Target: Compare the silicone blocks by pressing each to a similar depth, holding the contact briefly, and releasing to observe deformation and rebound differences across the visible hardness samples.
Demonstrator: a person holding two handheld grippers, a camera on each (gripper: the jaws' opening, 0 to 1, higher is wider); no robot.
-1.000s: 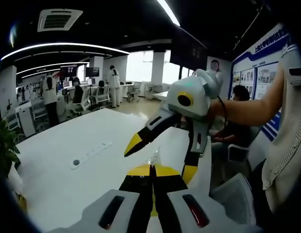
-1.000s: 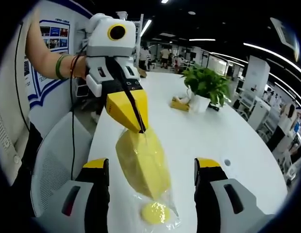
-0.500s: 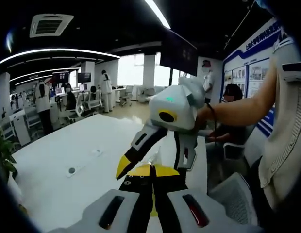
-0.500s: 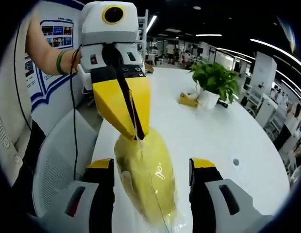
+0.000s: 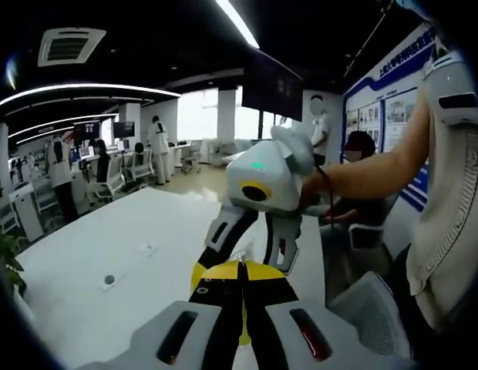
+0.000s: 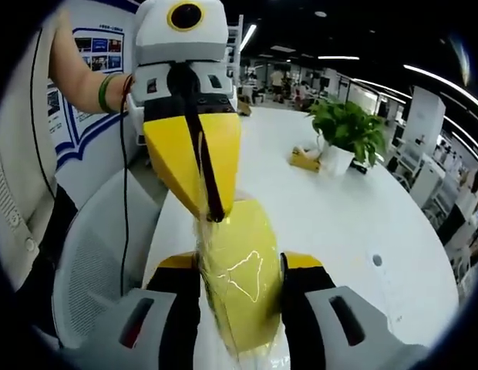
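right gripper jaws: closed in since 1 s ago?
Yes. The right gripper jaws, wide of the bagged yellow block earlier, now press both its sides; the left gripper holds the bag top.

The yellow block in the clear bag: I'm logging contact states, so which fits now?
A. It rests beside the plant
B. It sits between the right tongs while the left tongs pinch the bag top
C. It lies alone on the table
B: the yellow block sits between the right tongs, and the shut left tongs pinch the clear bag above it.

Left gripper (image 6: 207, 206): white housing, black neck, yellow wedge jaws, yellow ring round the lens, black cable. Right gripper (image 5: 240, 253): white body, green light, black-and-yellow jaws. Person: pale ribbed top (image 5: 447, 223), green wristband (image 6: 108, 91).
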